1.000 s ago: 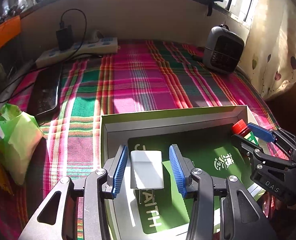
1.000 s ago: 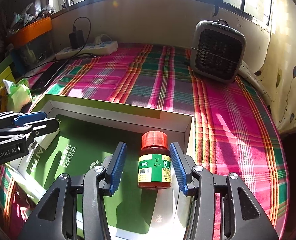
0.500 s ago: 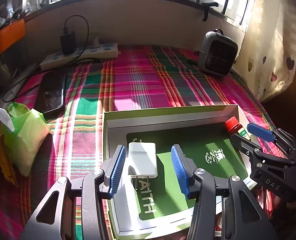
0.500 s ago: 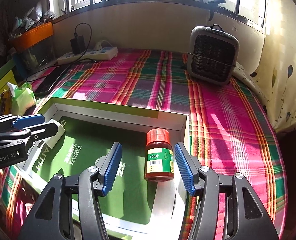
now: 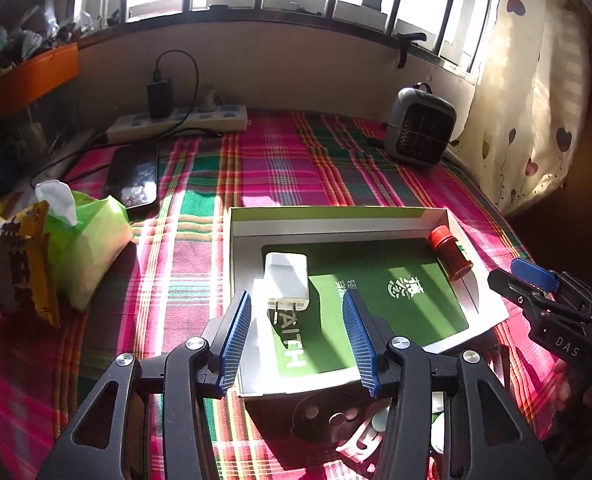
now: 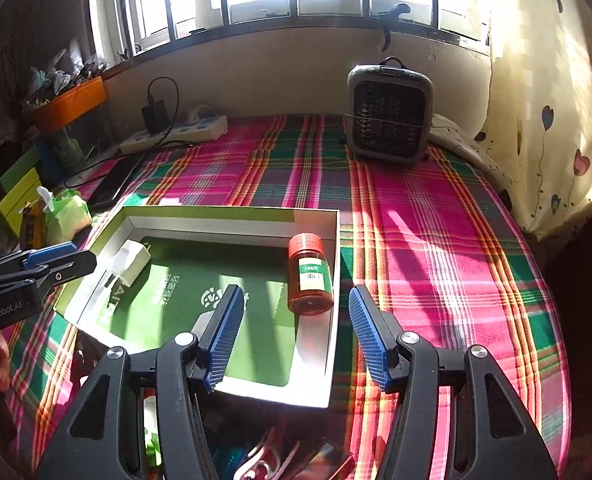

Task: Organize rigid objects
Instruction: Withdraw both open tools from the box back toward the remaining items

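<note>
Charger [image 5: 287, 280] and pill bottle [image 6: 309, 276] both lie in the box [image 5: 336, 214] on the plaid cloth. Left gripper [image 5: 298, 344] and right gripper [image 6: 296, 340] hover apart, empty. Placing step looks finished; next, fetch another item.

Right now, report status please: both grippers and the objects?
Left gripper open, empty. Right gripper open, empty. White charger and red-capped bottle inside box. Nothing blocking.

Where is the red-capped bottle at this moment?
In the right wrist view the red-capped bottle stands inside the shallow box, at its right wall near the far corner, on the opposite side from the white charger.
</note>
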### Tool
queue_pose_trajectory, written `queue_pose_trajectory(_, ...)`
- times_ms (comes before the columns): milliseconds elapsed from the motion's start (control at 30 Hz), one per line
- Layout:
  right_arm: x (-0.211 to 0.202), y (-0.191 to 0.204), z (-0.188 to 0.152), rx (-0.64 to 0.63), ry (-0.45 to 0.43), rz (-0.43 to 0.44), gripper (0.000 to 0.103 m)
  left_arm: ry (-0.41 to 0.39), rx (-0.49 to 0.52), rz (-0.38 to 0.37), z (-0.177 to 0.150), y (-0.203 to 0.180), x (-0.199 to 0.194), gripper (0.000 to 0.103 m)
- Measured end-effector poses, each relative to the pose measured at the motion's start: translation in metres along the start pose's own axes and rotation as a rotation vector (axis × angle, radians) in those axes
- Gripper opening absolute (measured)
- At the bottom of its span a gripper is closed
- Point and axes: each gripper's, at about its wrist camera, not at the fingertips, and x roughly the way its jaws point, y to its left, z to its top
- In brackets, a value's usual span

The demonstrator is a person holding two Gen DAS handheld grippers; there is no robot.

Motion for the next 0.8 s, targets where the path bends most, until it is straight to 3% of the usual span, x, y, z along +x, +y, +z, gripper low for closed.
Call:
queue_pose_trajectory(367,-0.035,-0.015,-0.035,0.05,-0.005,-0.041,0.056,0.005,-0.034,-0.025,-0.043,0.002,-0.025,0.047)
queue_pose_trajectory(800,-0.054,-0.016,-0.087,0.096,0.035,-0.03,0.056,0.031,-0.021,-0.066,-0.082,-0.002,-0.038,0.047)
